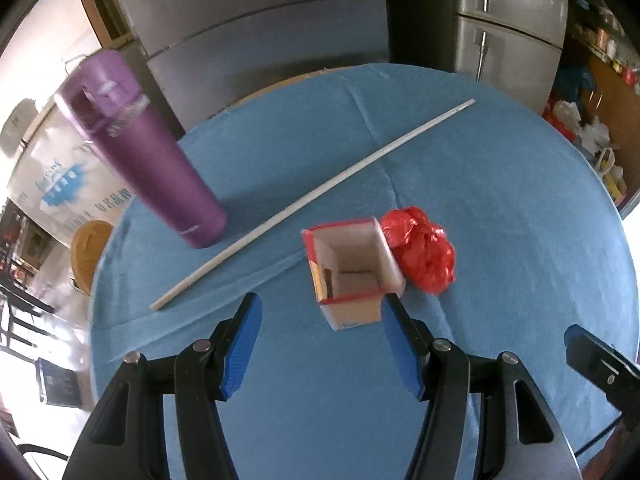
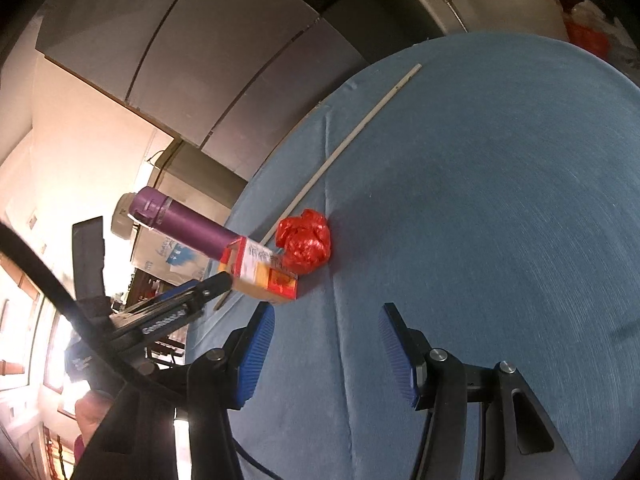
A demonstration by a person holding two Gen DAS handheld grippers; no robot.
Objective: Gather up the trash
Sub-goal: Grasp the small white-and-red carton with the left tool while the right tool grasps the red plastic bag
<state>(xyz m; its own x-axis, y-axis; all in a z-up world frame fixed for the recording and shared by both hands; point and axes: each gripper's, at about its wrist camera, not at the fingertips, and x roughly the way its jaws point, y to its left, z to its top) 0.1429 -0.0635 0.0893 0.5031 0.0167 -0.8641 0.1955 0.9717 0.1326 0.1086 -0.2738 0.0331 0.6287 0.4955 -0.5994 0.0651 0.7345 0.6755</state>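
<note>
An open-topped small carton (image 1: 352, 276) with red trim stands on the blue tablecloth (image 1: 500, 216); it also shows in the right wrist view (image 2: 262, 272). A crumpled red plastic bag (image 1: 420, 254) lies against its right side and shows in the right wrist view (image 2: 306, 240). My left gripper (image 1: 320, 310) is open and empty, just short of the carton, its right fingertip near the carton's corner. My right gripper (image 2: 328, 320) is open and empty, a little short of the bag. The right gripper's tip (image 1: 600, 360) shows at the right edge of the left wrist view.
A tall purple bottle (image 1: 140, 152) stands at the table's left. A long thin white stick (image 1: 312, 200) lies diagonally across the cloth behind the carton. Refrigerators (image 1: 508, 24) stand beyond the round table's far edge. The left gripper (image 2: 180, 312) shows at left in the right wrist view.
</note>
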